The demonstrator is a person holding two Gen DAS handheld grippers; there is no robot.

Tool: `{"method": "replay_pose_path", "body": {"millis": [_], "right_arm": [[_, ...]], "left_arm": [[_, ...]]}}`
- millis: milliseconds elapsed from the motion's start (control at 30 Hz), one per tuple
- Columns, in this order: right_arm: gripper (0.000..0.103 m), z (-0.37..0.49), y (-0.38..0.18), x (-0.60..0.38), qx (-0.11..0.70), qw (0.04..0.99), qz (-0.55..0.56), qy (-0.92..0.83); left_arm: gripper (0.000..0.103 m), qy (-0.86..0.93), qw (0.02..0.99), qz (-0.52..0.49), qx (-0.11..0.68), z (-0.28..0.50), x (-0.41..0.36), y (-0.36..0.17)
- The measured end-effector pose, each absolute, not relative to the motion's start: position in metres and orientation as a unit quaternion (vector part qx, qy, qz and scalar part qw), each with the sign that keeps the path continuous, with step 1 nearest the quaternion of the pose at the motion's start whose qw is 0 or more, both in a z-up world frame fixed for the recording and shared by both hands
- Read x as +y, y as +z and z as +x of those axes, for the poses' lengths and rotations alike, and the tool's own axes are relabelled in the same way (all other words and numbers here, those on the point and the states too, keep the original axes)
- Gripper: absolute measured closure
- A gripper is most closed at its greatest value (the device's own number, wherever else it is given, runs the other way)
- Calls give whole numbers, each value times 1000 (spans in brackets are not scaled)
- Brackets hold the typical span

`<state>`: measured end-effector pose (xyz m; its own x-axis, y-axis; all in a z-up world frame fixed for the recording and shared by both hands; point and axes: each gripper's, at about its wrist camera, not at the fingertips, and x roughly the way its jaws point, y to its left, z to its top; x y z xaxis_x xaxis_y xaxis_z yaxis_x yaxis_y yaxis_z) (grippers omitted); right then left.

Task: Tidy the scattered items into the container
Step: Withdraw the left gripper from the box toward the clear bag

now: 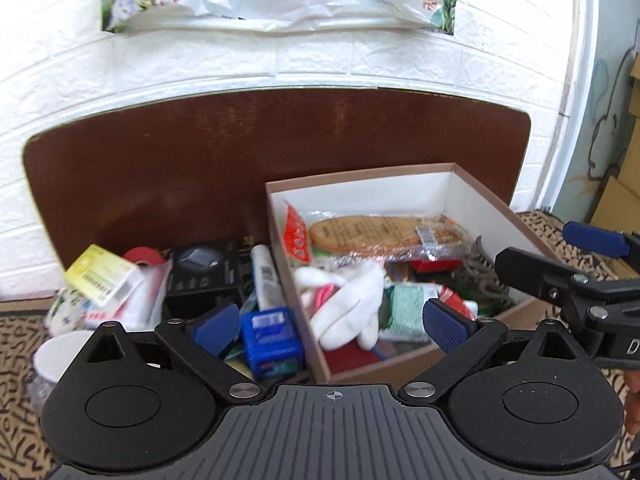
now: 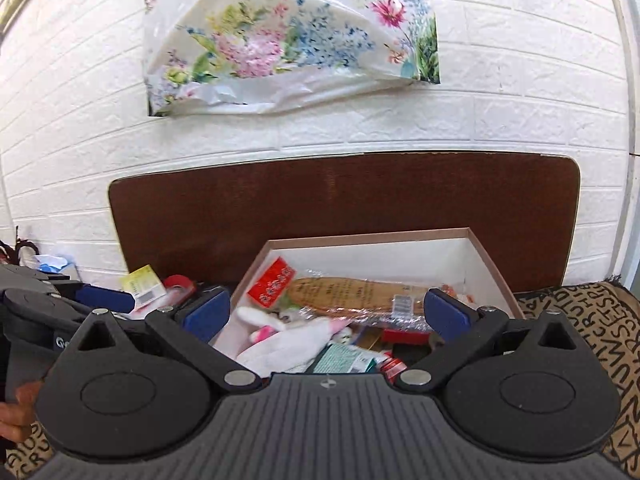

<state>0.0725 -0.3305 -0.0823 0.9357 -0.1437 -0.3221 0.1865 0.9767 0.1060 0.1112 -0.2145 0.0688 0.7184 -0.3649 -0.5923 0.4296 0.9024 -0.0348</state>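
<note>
White brick-pattern wall (image 2: pixel 500 92) behind, with a floral plastic bag (image 2: pixel 288 48) hanging on it. Below, a dark brown board (image 1: pixel 200 152) leaning upright. In front, an open cardboard box (image 1: pixel 400 184), white inside, holding a wrapped insole (image 1: pixel 376 234), a white glove (image 1: pixel 348 304) and small packets. Left of the box, loose clutter: black carton (image 1: pixel 204 272), blue case (image 1: pixel 270 338), yellow-labelled pack (image 1: pixel 100 274). Left gripper (image 1: pixel 332 322) spread wide, empty, straddling the box's near left corner. Right gripper (image 2: pixel 336 314) likewise released, empty, above the box.

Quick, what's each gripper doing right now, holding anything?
Left gripper: open, holding nothing.
Right gripper: open, holding nothing.
</note>
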Motion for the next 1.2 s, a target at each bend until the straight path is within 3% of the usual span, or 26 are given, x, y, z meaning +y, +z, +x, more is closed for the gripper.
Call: {"method": "replay_pose_path", "body": {"millis": [567, 1200], "right_arm": [[0, 20, -123, -268, 206, 972, 102, -54], [1, 4, -193, -230, 300, 947, 103, -55]], "left_arm": [[0, -167, 916, 25, 363, 45, -166, 22], [0, -108, 893, -14, 436, 37, -106, -38]]}}
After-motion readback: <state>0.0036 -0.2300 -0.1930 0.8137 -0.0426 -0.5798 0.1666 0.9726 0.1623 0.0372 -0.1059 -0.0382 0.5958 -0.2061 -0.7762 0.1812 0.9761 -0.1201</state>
